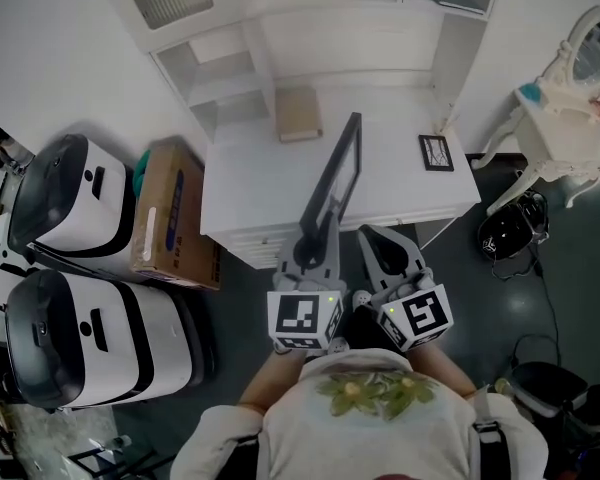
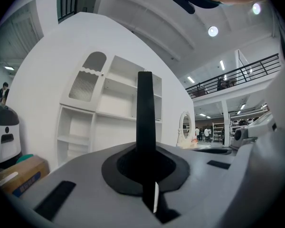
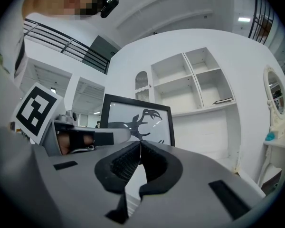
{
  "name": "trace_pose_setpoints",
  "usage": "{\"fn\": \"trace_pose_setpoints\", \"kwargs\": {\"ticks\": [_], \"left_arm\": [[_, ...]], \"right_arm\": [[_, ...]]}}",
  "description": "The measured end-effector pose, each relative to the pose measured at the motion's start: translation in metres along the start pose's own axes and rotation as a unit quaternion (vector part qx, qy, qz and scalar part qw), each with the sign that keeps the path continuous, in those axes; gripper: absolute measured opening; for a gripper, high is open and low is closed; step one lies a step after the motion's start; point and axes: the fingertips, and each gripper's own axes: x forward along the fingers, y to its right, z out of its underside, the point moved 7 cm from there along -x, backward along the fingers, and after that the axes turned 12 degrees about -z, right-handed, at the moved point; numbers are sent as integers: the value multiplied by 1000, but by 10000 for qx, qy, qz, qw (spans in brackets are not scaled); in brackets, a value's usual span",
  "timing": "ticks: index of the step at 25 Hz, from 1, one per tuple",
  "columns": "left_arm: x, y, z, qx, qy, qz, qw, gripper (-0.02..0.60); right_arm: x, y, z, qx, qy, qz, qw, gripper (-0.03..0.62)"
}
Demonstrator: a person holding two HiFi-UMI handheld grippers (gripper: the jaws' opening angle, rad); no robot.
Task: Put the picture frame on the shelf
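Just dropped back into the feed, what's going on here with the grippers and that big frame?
A person faces the white shelf unit with a gripper in each hand. The left gripper is shut on one edge of the large black picture frame, holding it upright. The right gripper is beside it, jaws together and empty. The frame is not yet on a shelf. A small frame lies on the desktop.

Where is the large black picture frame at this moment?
In the head view the large picture frame is at the centre, clamped edge-on in the left gripper above the white desk, between the tan box and the small frame.
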Motion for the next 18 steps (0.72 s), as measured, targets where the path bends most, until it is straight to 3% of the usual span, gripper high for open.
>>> {"fn": "trace_pose_setpoints", "kwargs": {"ticks": [7, 18], "left_arm": [[45, 8, -2, 17, -8, -78, 10000, 34], [116, 14, -15, 140, 162, -501, 9985, 34]], "right_arm": [[17, 47, 1, 82, 1, -63, 9999, 32], [52, 117, -7, 70, 198, -490, 9986, 31]]}}
